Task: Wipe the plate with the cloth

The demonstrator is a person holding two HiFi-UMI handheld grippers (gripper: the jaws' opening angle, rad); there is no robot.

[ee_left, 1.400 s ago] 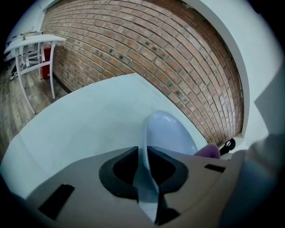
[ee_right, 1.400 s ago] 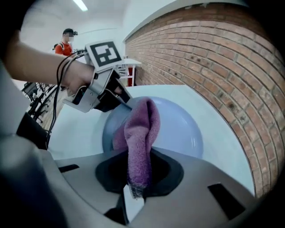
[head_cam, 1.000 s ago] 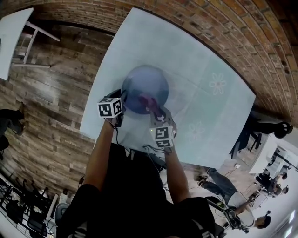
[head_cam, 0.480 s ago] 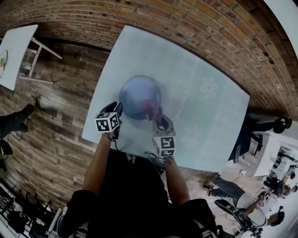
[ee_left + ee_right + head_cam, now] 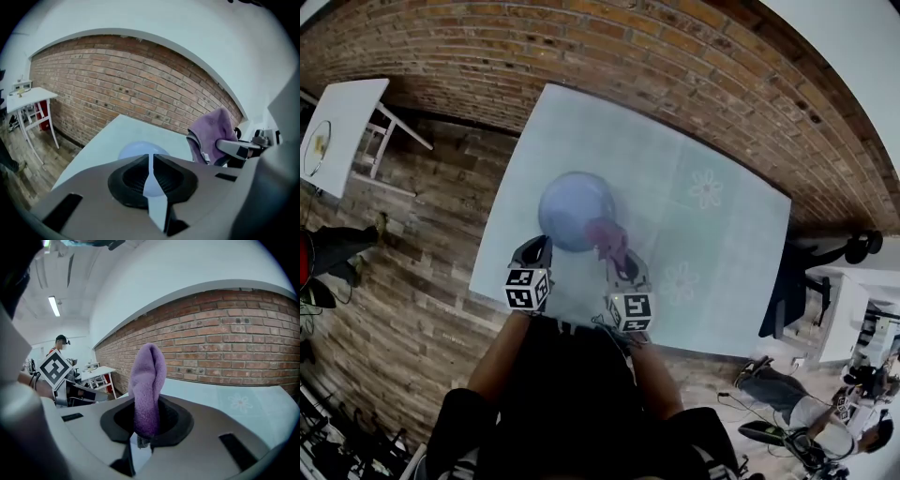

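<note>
Purple cloth (image 5: pixel 607 238); pale-blue plate (image 5: pixel 573 208)

No readable text, brand or number anywhere I look. Left marker cube (image 5: pixel 528 288) and right marker cube (image 5: pixel 630 310): black-and-white square code patterns only, no letters or digits I can make out. Small white tag (image 5: pixel 205 157) at edge of cloth (image 5: pixel 213 131): too small to read. Flower print (image 5: pixel 706 188) on tablecloth (image 5: pixel 581 131): ornament only, no wording.

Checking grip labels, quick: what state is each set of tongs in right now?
Left tongs: have just been closing, now shut, nothing between them.
Right tongs: closed, holding the cloth.
</note>
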